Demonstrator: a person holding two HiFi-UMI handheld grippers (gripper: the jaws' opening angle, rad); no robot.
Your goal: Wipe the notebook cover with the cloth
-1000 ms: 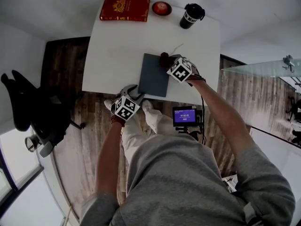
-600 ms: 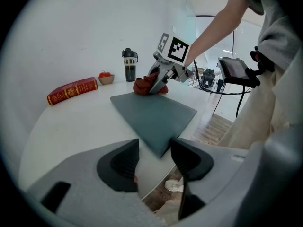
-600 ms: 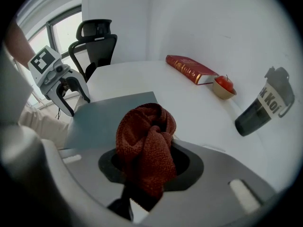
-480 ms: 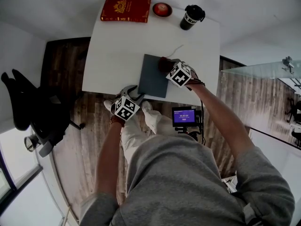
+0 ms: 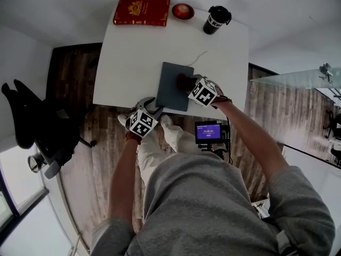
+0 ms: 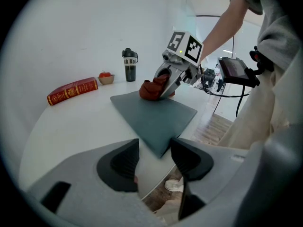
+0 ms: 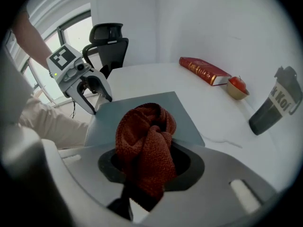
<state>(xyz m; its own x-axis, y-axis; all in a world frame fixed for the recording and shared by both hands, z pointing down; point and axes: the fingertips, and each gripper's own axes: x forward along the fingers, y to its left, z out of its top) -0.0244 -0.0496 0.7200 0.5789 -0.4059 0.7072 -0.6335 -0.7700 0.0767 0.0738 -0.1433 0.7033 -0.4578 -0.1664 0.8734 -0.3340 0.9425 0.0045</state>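
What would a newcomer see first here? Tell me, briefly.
A rust-red cloth bunched in the right gripper, pressed on the grey notebook near the white table's front edge. The left gripper stands open and empty by the notebook's near corner; a red book lies at the far edge.

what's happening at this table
A person holds a tool in each hand. The right tool is shut on a bunched red cloth and presses it onto the grey notebook, which lies on the white table, so the wiping looks under way. The left tool is open and empty, by the notebook's near corner at the table's edge.
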